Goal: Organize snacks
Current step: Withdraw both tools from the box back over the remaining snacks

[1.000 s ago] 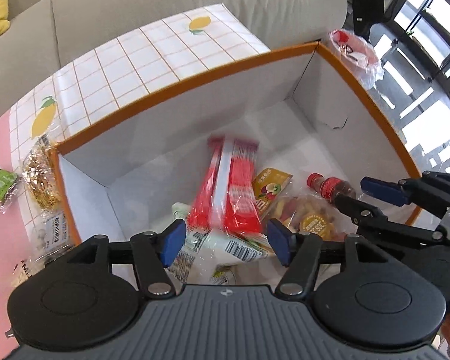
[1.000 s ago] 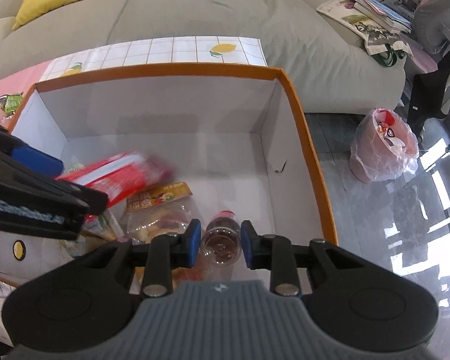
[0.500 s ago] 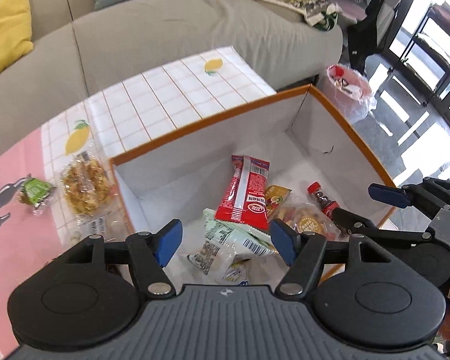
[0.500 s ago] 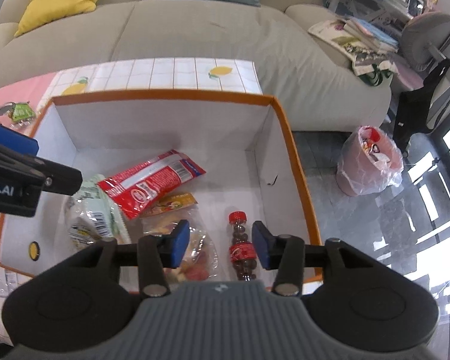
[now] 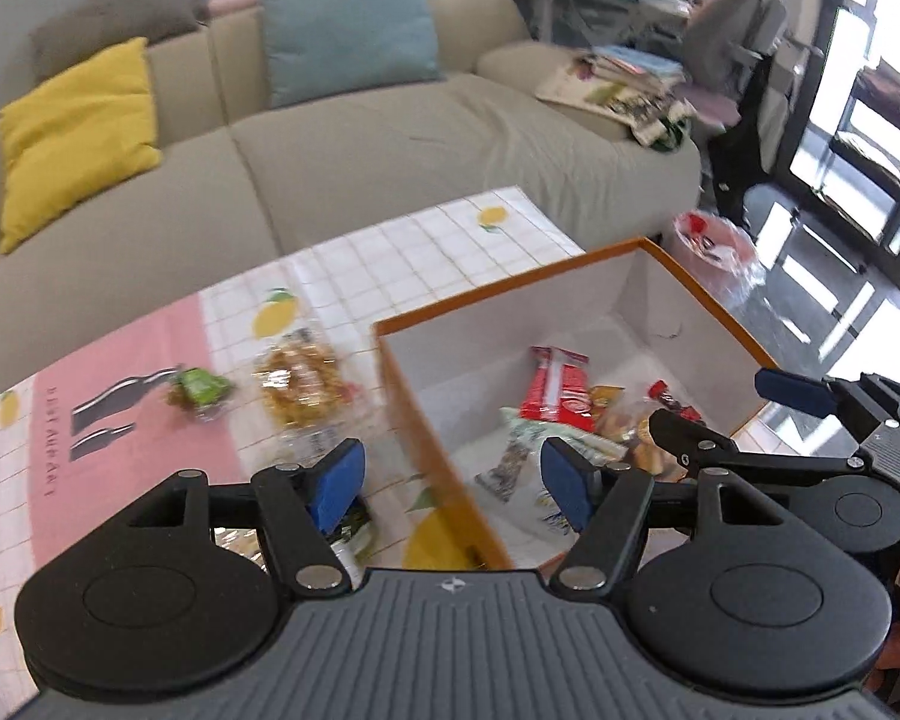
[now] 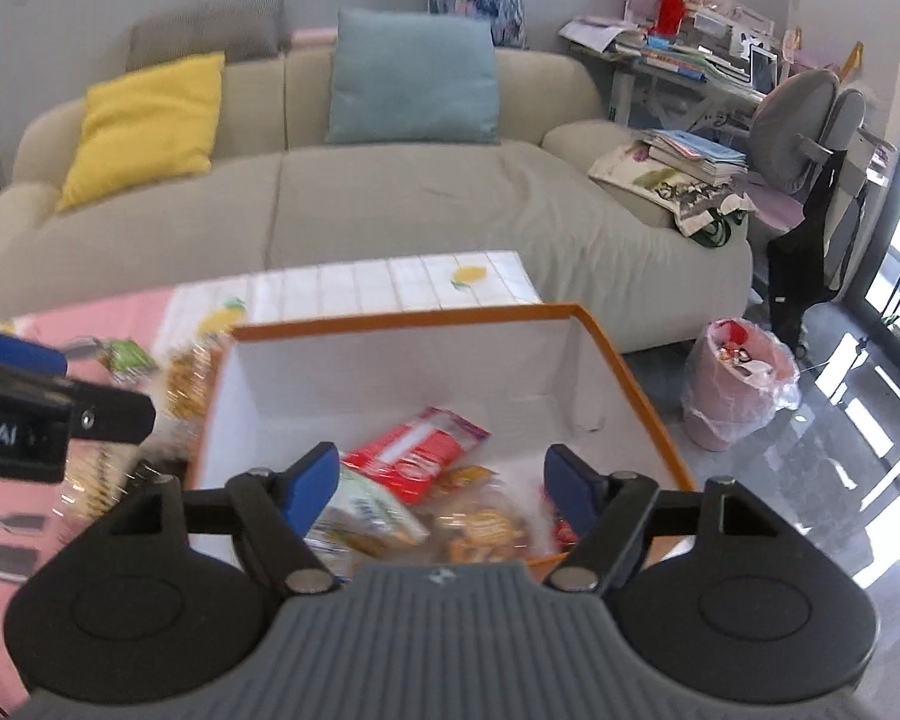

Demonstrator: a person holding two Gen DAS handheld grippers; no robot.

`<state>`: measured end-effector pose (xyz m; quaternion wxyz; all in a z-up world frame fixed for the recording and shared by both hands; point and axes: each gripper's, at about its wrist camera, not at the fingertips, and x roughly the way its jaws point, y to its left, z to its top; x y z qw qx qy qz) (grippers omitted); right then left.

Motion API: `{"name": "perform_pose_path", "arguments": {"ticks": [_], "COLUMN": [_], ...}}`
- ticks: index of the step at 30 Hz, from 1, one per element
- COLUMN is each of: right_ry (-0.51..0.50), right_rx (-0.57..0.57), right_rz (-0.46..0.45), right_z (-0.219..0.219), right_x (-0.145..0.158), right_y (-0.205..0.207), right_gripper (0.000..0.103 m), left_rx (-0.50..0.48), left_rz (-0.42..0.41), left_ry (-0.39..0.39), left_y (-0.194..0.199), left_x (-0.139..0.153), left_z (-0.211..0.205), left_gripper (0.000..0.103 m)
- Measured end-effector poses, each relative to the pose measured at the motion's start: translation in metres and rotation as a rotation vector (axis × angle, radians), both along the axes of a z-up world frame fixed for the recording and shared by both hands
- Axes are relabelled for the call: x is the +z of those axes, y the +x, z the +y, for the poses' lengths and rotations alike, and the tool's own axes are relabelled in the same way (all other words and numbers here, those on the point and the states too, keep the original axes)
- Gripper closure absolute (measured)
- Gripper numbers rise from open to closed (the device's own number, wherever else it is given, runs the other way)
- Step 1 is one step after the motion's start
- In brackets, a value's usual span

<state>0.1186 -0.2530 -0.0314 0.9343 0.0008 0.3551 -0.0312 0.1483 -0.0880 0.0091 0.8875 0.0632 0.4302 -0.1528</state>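
Note:
A white box with an orange rim (image 5: pixel 510 285) stands on the table. In it lie a red packet (image 5: pixel 555 387), a green-and-white packet (image 5: pixel 546 450), a clear bag of sweets and a small red-capped bottle (image 5: pixel 669 399). My left gripper (image 5: pixel 450 483) is open and holds nothing; it hangs above the box's left wall. On the cloth to its left lie a yellow snack bag (image 5: pixel 300 384) and a small green packet (image 5: pixel 201 387). My right gripper (image 6: pixel 441 483) hovers over the box's near side. Its jaws are opening, with nothing between them. The red packet (image 6: pixel 414 456) and the bottle (image 6: pixel 561 525) lie below.
A beige sofa (image 6: pixel 390 198) with a yellow cushion (image 6: pixel 144 120) and a blue cushion (image 6: pixel 414 78) runs behind the table. A pink waste bin (image 6: pixel 738 390) stands on the glossy floor at the right, near a grey desk chair (image 6: pixel 804 114). A checked and pink cloth (image 5: pixel 120 372) covers the table.
Both grippers have risen and drawn back from the box. The right one let go of the bottle, which now lies in the box. The red packet has settled among the snacks.

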Motion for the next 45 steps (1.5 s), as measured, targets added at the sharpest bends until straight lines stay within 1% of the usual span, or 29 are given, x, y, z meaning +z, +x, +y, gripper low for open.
{"name": "perform_pose_path", "arguments": {"ticks": [3,5,7,12,14,16,19,22,25,28,30,35,38,41,45], "right_ry": [0.035,0.046,0.057,0.080,0.064,0.057,0.049,-0.017,-0.073,-0.067,-0.083,-0.075,-0.082,-0.095,-0.047], "right_rx": [0.005,0.010,0.025,0.088,0.115,0.143,0.178,0.242,0.312,0.363,0.373,0.413,0.449,0.460,0.449], "right_rz": [-0.019,-0.029,-0.041,-0.049,-0.052,-0.052,-0.037,-0.027,-0.022,0.011,0.033,0.098,0.129,0.169,0.259], "right_z": [0.017,0.030,0.042,0.071,0.083,0.094,0.108,0.125,0.140,0.148,0.154,0.165,0.176,0.184,0.188], "right_x": [0.000,-0.002,-0.003,-0.010,-0.013,-0.017,-0.025,-0.035,-0.047,-0.059,-0.068,-0.088,-0.100,-0.113,-0.135], "right_y": [-0.009,-0.015,-0.022,-0.035,-0.039,-0.042,-0.049,-0.054,-0.057,-0.056,-0.052,-0.039,-0.027,-0.011,0.015], "right_gripper": [0.027,0.026,0.024,0.023,0.018,0.017,0.017,0.017,0.017,0.018,0.018,0.027,0.028,0.028,0.028], "left_rx": [0.039,0.062,0.086,0.138,0.159,0.175,0.198,0.201,0.182,0.175,0.166,0.151,0.154,0.173,0.183], "left_rz": [-0.004,0.008,0.018,0.026,0.032,0.038,0.039,0.029,0.036,0.070,0.084,0.121,0.152,0.178,0.216], "left_ry": [-0.032,-0.074,-0.107,-0.151,-0.163,-0.165,-0.141,-0.102,-0.101,-0.118,-0.108,-0.081,-0.066,-0.073,-0.083], "left_y": [-0.014,-0.023,-0.033,-0.052,-0.058,-0.064,-0.072,-0.079,-0.082,-0.079,-0.076,-0.062,-0.051,-0.042,-0.035], "left_x": [0.002,0.000,-0.005,-0.021,-0.026,-0.033,-0.041,-0.049,-0.057,-0.068,-0.075,-0.094,-0.106,-0.113,-0.126], "left_z": [0.023,0.042,0.059,0.100,0.112,0.124,0.136,0.145,0.151,0.157,0.159,0.163,0.164,0.166,0.166], "left_gripper": [0.023,0.023,0.023,0.023,0.023,0.023,0.023,0.023,0.023,0.023,0.023,0.025,0.026,0.026,0.026]}}
